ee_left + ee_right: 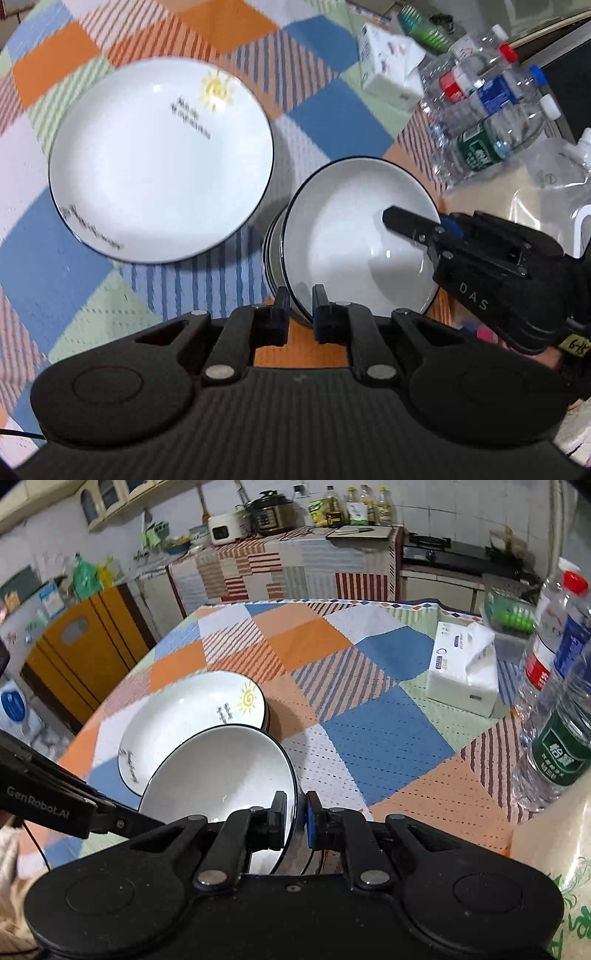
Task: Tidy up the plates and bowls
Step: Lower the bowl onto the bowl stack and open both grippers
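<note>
One plate (159, 162), one tilted bowl (351, 229)

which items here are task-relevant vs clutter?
Task items:
- sun-print plate
- bowl, tilted, rim pinched by the left gripper and the right gripper
- further bowls behind it

Clutter:
- tissue box
- plastic water bottles
- patchwork tablecloth
- pressure cooker on the counter behind

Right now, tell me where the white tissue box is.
The white tissue box sits on the patchwork tablecloth at the right wrist view's right, beside the clear plastic bottles, across from the sun-printed white plate.
</note>
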`<state>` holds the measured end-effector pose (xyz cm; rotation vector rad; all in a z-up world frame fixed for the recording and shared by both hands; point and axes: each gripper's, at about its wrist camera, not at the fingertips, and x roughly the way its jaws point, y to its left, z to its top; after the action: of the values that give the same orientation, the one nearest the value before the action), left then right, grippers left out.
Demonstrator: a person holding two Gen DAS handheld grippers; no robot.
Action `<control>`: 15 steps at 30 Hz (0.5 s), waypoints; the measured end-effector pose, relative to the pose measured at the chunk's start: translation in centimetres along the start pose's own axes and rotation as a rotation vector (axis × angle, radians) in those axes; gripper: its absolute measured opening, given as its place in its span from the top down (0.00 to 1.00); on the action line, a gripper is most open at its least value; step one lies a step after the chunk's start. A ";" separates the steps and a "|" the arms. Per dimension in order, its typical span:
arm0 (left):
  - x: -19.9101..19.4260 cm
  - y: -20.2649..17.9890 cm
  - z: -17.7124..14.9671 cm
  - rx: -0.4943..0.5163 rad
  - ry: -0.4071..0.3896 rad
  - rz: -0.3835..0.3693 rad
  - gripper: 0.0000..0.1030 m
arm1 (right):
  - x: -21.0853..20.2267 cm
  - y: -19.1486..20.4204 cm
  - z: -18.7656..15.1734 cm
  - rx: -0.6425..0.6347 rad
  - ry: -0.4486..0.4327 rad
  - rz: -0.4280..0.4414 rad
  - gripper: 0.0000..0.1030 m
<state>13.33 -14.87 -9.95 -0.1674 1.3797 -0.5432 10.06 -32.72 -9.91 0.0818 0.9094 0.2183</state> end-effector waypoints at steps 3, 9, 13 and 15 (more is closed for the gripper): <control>0.6 -0.2 0.3 0.007 0.041 0.018 0.89 | 0.5 0.8 -0.3 -0.055 0.007 -0.030 0.86; 1.4 -0.9 1.2 0.037 0.085 0.048 0.88 | 1.2 2.9 -0.6 -0.248 0.010 -0.122 0.86; 2.0 -0.6 1.4 0.024 0.101 0.044 0.87 | 1.9 3.4 -0.9 -0.316 0.028 -0.159 0.85; 2.0 -0.6 1.4 0.020 0.100 0.038 0.88 | 2.1 3.1 -1.0 -0.313 0.032 -0.158 0.84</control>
<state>14.70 -16.56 -11.17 -0.0984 1.4712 -0.5393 10.06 -29.21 -11.68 -0.2830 0.8991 0.2127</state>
